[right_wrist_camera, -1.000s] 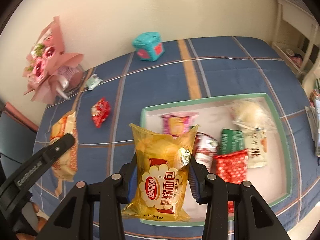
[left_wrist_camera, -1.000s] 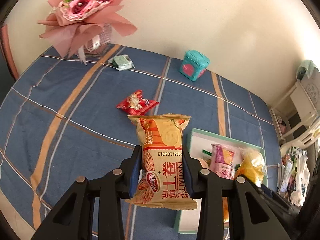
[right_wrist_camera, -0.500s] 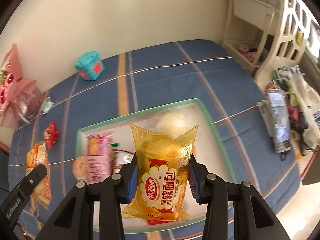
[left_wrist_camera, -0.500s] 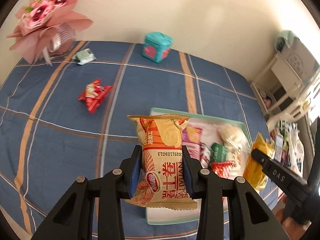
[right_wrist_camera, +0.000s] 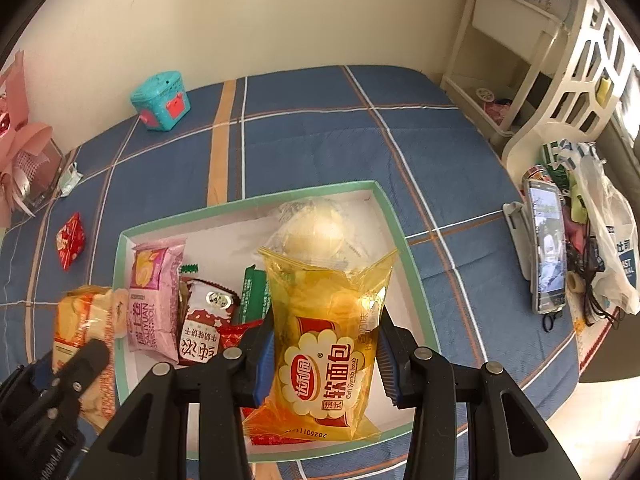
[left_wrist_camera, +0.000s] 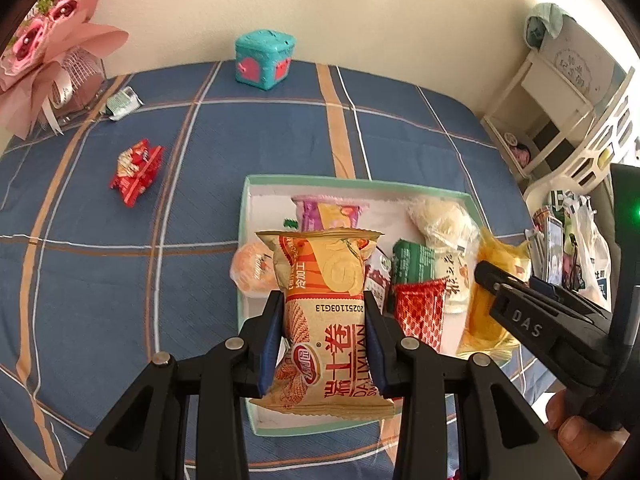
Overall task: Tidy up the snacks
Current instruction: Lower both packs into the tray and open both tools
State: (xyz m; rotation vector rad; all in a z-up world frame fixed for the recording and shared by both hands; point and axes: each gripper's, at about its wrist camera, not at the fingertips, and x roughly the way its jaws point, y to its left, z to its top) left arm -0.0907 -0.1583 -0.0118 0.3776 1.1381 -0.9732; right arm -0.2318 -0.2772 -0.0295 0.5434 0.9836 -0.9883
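1. An orange swiss-roll packet (left_wrist_camera: pixel 326 320) is pinched between the blue pads of the left gripper (left_wrist_camera: pixel 325 344) and held above the near left part of the green-rimmed tray (left_wrist_camera: pixel 245 216).
2. A yellow soft-bread bag (right_wrist_camera: pixel 326 336) is clamped in the right gripper (right_wrist_camera: pixel 326 356) above the near half of the same tray.
3. Inside the tray a pink roll packet (right_wrist_camera: pixel 154 300), a red-and-white biscuit packet (right_wrist_camera: pixel 204 328), a green packet (right_wrist_camera: pixel 254 296) and a clear-wrapped pale bun (right_wrist_camera: pixel 316 232) are seen lying.
4. The tray is set on a blue plaid bed cover (left_wrist_camera: pixel 120 280).
5. A red candy packet (left_wrist_camera: pixel 136 170) and a small green packet (left_wrist_camera: pixel 122 102) are left on the cover, well apart from the tray.
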